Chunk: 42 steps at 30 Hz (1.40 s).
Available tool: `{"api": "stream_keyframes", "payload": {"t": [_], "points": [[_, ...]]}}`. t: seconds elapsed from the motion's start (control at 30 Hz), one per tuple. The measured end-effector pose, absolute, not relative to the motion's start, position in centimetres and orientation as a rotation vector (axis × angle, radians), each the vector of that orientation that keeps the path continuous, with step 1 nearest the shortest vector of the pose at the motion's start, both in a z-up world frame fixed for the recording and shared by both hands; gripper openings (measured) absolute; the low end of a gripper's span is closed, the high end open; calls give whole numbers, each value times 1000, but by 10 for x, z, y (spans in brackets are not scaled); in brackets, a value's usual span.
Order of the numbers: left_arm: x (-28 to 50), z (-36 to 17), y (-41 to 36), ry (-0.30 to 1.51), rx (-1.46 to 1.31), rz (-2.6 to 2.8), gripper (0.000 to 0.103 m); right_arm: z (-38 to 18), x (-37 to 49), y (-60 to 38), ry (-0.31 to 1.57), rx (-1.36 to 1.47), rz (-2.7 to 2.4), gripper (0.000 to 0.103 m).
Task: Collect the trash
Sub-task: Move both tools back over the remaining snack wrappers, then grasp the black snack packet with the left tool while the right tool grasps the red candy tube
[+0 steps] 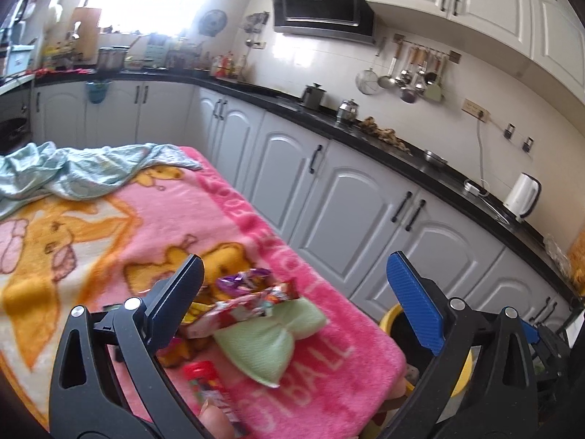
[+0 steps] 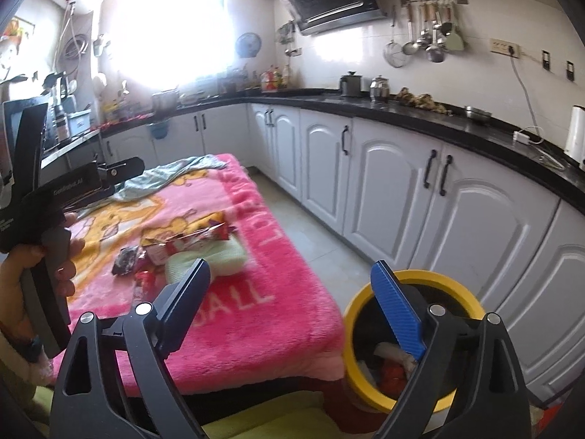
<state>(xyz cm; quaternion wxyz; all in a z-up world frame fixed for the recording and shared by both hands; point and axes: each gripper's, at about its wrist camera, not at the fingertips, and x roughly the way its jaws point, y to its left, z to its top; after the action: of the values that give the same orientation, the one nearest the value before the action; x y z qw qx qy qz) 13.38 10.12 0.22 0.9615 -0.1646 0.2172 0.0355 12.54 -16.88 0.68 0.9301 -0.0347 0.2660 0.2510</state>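
Observation:
Several snack wrappers (image 1: 252, 301) lie in a pile on a table covered by a pink blanket (image 1: 153, 226); they also show in the right wrist view (image 2: 190, 241). A light green cloth (image 1: 278, 336) lies under them. A dark wrapper (image 2: 124, 260) and a red wrapper (image 1: 204, 380) lie nearby. My left gripper (image 1: 296, 307) is open above the pile, holding nothing. A yellow-rimmed bin (image 2: 413, 329) with trash inside stands at the table's right corner. My right gripper (image 2: 292, 311) is open and empty, its blue finger over the bin's rim.
A crumpled light blue cloth (image 1: 73, 172) lies at the table's far end. White cabinets (image 2: 402, 190) under a black counter (image 2: 438, 120) run along the right, with tiled floor between them and the table. The left gripper's handle (image 2: 47, 197) shows at the left of the right wrist view.

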Motion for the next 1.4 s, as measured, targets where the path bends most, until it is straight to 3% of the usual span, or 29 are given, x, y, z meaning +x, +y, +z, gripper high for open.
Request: {"api": "stream_keyframes", "payload": {"t": [0.7, 1.07, 1.23, 1.4], "points": [[101, -24, 196, 477, -421, 287, 92, -10, 122, -37, 635, -166, 780, 87], [101, -74, 242, 601, -545, 346, 92, -44, 121, 5, 749, -220, 861, 87], [109, -103, 251, 673, -637, 311, 77, -66, 123, 20, 814, -254, 886, 86], [118, -124, 252, 728, -711, 274, 62, -85, 126, 33, 868, -276, 904, 78]]}}
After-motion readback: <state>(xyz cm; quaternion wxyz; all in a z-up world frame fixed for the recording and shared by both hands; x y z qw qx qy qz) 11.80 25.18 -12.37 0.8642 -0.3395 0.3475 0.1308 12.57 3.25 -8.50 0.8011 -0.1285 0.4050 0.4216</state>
